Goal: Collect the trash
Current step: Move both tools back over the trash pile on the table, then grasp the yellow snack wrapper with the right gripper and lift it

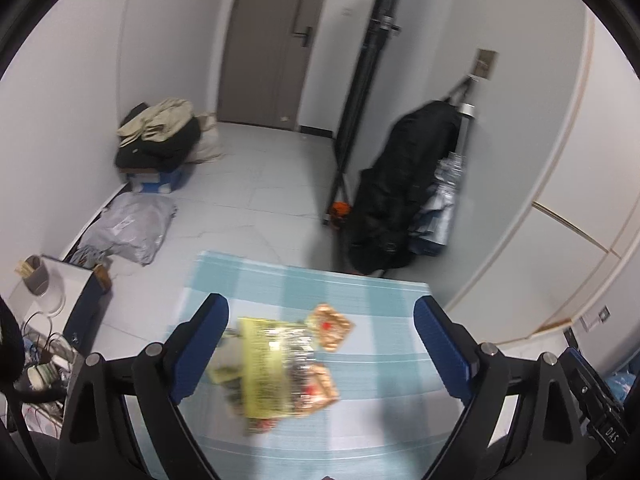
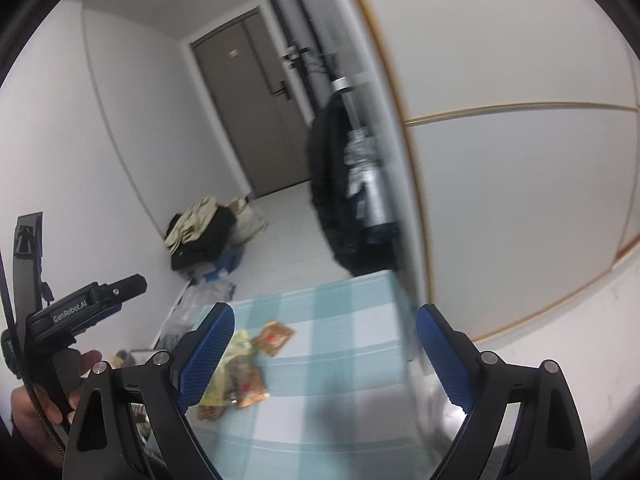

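Nearest in the left wrist view, the left hand-held gripper (image 1: 320, 344) has its blue pads spread wide with nothing clamped between them. The pile of wrappers (image 1: 276, 368) lies on the checked cloth of the worktop (image 1: 360, 288), framed by the gap between the pads but below and ahead of them, not touching either. The pile is blurred; a yellow-green packet (image 1: 264, 364) runs lengthwise roughly along the line the gripper points, with orange-brown sachets (image 1: 332, 326) at its far right corner and against its near right side.

In the right wrist view, the right hand-held gripper (image 2: 324, 344) is likewise spread apart and empty. From here the same wrappers (image 2: 236, 376) sit off to the left, partly hidden behind the left pad rather than centred in the gap, with one orange sachet (image 2: 276, 336) a little further on. The left hand (image 2: 48, 392) holding its gripper shows at the left edge of this view.

Judging by this, the left hand-held gripper is the better lined up: the trash lies straight ahead of it and downward, whereas the right one would have to swing left. Closing across the yellow packet's short side looks the natural grasp.

Beyond the worktop's far edge lies the floor, with a grey bag (image 1: 128, 232), a heap of clothes (image 1: 160, 132), a black bag (image 1: 400, 184) leaning on the wall, and a closed door (image 1: 272, 40) furthest away.
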Available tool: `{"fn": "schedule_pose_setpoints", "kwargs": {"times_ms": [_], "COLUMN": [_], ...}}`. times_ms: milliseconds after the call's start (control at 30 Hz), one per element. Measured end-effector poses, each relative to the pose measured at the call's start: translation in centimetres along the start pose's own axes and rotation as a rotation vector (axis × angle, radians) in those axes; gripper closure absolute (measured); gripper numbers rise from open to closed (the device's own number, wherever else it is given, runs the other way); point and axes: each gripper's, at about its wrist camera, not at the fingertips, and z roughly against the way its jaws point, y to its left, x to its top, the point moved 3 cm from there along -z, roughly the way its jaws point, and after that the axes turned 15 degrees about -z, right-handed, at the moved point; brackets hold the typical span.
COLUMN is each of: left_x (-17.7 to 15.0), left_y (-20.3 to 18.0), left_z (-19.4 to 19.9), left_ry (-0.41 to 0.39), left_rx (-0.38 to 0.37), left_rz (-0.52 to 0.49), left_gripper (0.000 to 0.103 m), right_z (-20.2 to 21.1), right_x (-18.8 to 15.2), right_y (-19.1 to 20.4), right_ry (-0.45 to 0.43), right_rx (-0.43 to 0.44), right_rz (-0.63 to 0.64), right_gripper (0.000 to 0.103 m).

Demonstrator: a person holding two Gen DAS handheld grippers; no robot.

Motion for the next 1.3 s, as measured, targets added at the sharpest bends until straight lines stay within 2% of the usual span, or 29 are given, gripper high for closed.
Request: {"fn": "schedule_pose_setpoints", "kwargs": {"times_ms": [167, 367, 467, 567, 733, 900, 1033, 1100, 1200, 1300], "left_x": [-2.0, -4.7, -6.2, -6.8, -7.4, -7.8, -8.1, -8.1, -8.0, -8.1], "left_y": [4.4, 8.9, 10.7, 12.4, 15.0, 17.0, 17.9, 18.2, 18.4, 18.6], "left_z": [-1.2, -3.4, -3.5, -3.9, -3.7, -3.9, -4.2, -4.3, -4.3, -4.3], "left_ry": [0.019, 0.08, 0.112, 0.146, 0.152, 0.163, 0.175, 0.175, 0.172, 0.174], "left_rx": [0.036, -0.016, -0.009, -0.007, -0.006, -0.014, -0.021, -0.02, -0.01, -0.012], "left_rz": [0.036, 0.13, 0.152, 0.193, 0.275, 0.364, 0.413, 0.422, 0.423, 0.432], "left_gripper": [0.008, 0.008, 0.008, 0.008, 0.008, 0.008, 0.008, 0.008, 0.008, 0.008], "right_z": [-3.0, -8.2, -10.8, -12.9, -17.4, -21.4, -24.1, -25.4, -26.3, -26.5], "right_x": [-2.6, -6.1, -7.8, -9.4, -11.8, -13.7, -14.9, -15.5, -15.7, -15.6], "right_y": [3.5, 6.0, 6.7, 7.5, 9.0, 11.0, 12.3, 12.7, 12.8, 12.6], "right_ry": [0.048, 0.16, 0.225, 0.28, 0.381, 0.475, 0.52, 0.535, 0.523, 0.519], "right_rx": [0.019, 0.004, -0.012, -0.032, -0.049, -0.025, -0.05, -0.09, -0.123, -0.118], "right_rz": [0.063, 0.086, 0.083, 0.093, 0.102, 0.142, 0.197, 0.225, 0.241, 0.241], "right_gripper": [0.01, 0.01, 0.01, 0.011, 0.011, 0.01, 0.01, 0.01, 0.01, 0.011]}}
